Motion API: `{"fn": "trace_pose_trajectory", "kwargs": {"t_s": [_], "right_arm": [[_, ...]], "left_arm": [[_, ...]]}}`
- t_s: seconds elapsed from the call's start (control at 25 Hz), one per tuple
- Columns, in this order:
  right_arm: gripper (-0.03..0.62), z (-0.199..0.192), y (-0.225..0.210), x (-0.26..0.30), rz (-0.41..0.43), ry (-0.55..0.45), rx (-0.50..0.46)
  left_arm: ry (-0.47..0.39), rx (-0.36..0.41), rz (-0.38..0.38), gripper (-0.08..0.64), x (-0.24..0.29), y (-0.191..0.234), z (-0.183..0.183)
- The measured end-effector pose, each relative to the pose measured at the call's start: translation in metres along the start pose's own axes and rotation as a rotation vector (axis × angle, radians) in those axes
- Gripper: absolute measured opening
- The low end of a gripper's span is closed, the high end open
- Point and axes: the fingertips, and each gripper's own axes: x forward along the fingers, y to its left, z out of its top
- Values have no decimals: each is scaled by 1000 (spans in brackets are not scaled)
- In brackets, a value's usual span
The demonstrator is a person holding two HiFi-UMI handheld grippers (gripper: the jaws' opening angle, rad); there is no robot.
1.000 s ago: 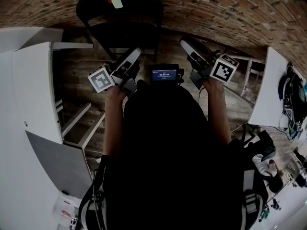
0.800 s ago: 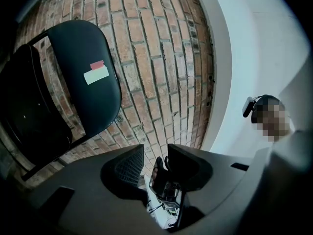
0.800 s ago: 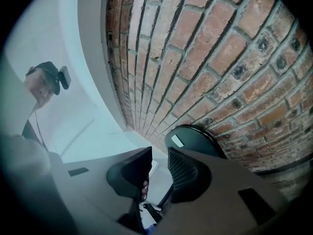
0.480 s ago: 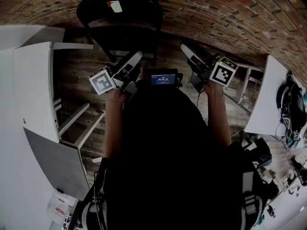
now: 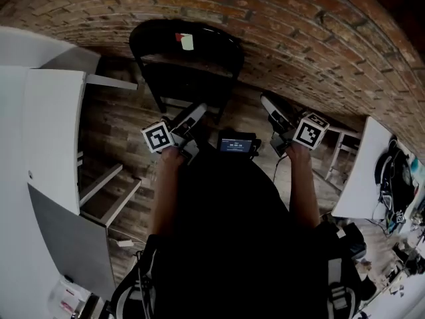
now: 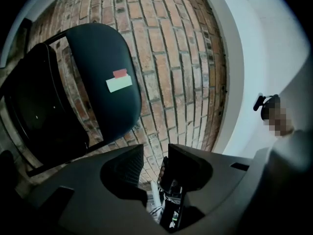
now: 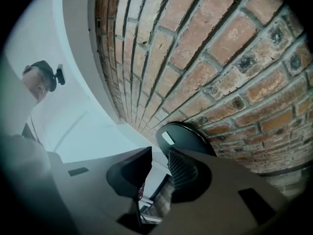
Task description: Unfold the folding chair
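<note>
The folding chair (image 5: 186,65) is stood folded against the brick wall (image 5: 299,32), directly ahead of the person, with its legs on the wooden floor (image 5: 113,125). The step in hand is judged to be the approach; no contact has been made.

To perform it well, the backrest should be steadied at its upper rim by one gripper while the front edge of the seat is taken by the other and drawn down and away from the wall. The frame should be tipped clear of the bricks first, so that the rear legs are given room to spread. A slip on the smooth rim is to be expected if it is gripped too shallowly.

The chair is black, with a rounded backrest and a flat seat panel lying close against the frame. A small label (image 5: 186,42), red above pale green, is fixed to the backrest.

The left gripper (image 5: 192,115) is held near the lower part of the chair, and the right gripper (image 5: 269,105) off to its right side. The jaws of both are parted, with nothing held between them.

A white shelving unit (image 5: 46,131) is placed at the left.
</note>
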Motion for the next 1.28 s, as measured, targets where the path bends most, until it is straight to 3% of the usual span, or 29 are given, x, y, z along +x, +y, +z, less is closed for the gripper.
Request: {"fn": "trace_pose_trajectory", "kwargs": {"t_s": [0.24, 0.44, 0.6, 0.76, 0.96, 1.12, 1.28], "right_arm": [[99, 10, -26, 55, -74, 69, -64], [155, 19, -50, 88, -168, 148, -152], [182, 27, -73, 106, -246, 203, -222], [192, 28, -94, 121, -315, 245, -273], [193, 27, -115, 140, -397, 305, -366], [195, 26, -121, 150, -399, 341, -406], [193, 22, -123, 161, -331, 366, -418]], "left_arm": [[-37, -78, 110, 178, -10, 75, 37], [-65, -45, 228, 253, -2, 135, 59], [-90, -29, 271, 299, 6, 172, 73], [-103, -68, 305, 328, 11, 201, 77], [-118, -138, 415, 351, 15, 239, 78], [-189, -212, 415, 351, 26, 250, 82], [-252, -264, 360, 347, 37, 249, 90]]}}
